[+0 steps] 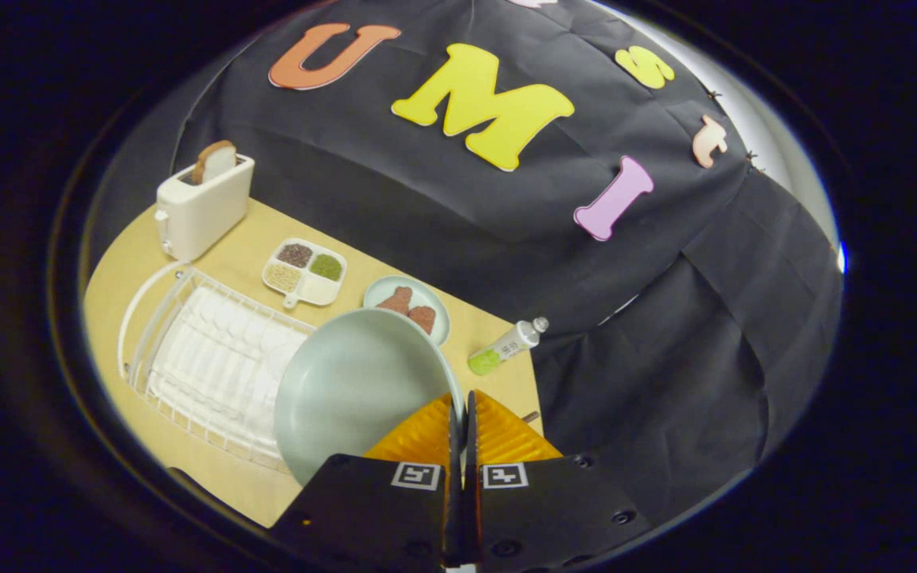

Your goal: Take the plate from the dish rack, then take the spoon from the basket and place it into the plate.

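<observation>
Gripping the plate [351, 390] by its rim, with the gripper [462, 410] nearly closed and both fingers pinching that thin edge. Held tilted and lifted clear above the dish rack [212, 358], probably to free it from the slots before setting down on the table [220, 477]. Passing near a small dish [407, 306] of brown pieces, a sectioned tray [305, 271], a toaster [204, 203] with bread, and a tube [506, 346] lying beyond the fingers. Spoon and basket yet to be reached.
</observation>
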The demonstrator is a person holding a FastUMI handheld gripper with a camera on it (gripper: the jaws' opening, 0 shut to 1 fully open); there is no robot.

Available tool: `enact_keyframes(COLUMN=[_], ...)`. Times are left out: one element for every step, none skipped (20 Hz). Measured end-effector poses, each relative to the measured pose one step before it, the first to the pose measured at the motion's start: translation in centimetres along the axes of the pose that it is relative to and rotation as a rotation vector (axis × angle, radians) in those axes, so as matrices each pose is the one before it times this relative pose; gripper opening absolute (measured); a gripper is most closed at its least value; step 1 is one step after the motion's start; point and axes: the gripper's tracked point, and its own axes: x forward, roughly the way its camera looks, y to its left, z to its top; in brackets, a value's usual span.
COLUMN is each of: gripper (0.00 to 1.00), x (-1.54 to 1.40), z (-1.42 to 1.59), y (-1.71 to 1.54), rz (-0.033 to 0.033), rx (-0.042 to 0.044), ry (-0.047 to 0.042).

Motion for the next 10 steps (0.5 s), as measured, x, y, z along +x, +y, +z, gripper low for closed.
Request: enact_keyframes(gripper=[0.06, 0.06, 0.06, 0.06, 0.06, 0.06, 0.06, 0.06, 0.06, 0.06], x=[-0.574, -0.724, -0.661, -0.802, -0.834, -0.868, -0.618, -0.5, -0.173, -0.154], z=[-0.691, -0.605, -0.908, -0.922, -0.882, -0.935, -1.091, -1.165, -1.493, -1.599], y=[0.38, 0.462, 0.316, 0.293, 0.325, 0.258, 0.361, 0.261, 0.147, 0.052], rz=[0.05272, 0.05241, 0.04903, 0.04644, 0.04633, 0.04488, 0.05033, 0.04796, 0.04961, 0.04644], rx=[0.0284, 0.02286, 0.02779, 0.026, 0.02713, 0.02393, 0.02524, 0.02866, 0.03155, 0.02861], ry=[-0.01125, -0.0142, -0.00607, -0.00213, -0.00452, -0.00521, -0.00561, 0.0014, 0.00613, 0.0138])
